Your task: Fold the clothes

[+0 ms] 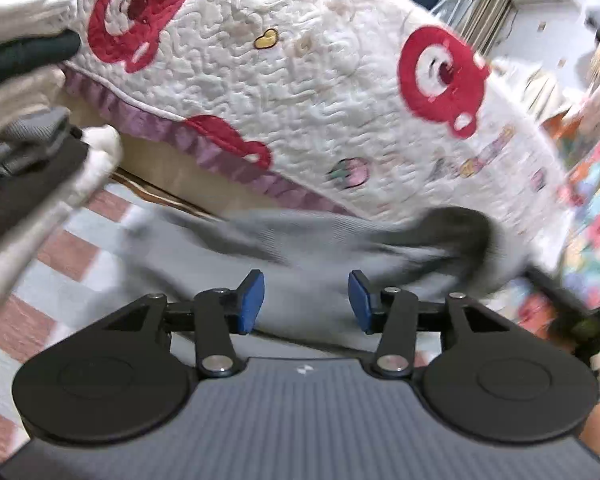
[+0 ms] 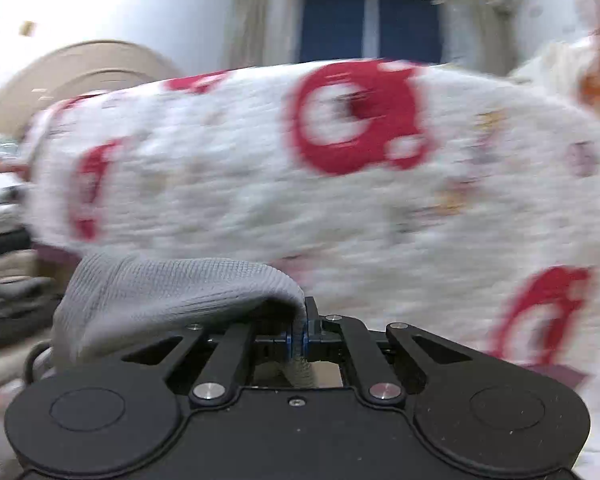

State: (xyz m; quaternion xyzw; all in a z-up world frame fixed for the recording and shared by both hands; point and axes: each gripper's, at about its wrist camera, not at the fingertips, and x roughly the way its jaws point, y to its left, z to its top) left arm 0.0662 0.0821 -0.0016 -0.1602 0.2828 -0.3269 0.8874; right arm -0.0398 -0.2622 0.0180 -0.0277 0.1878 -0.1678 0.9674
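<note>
Soft, light grey ribbed-knit garment (image 2: 172, 296): right gripper (image 2: 299, 336) jaws pinched on its edge. Left gripper (image 1: 306, 300) jaws wide apart, empty; best takes opposite hem.

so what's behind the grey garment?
Behind the grey garment rises a white quilt with red bears, purple-trimmed. The right gripper pinches the garment; its draped fold hides the quilt's lower edge there.

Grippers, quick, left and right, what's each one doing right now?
Left gripper: open, blue pads apart, holding nothing, above the grey knitted garment.
Right gripper: closed on a fold of the grey knitted garment.
</note>
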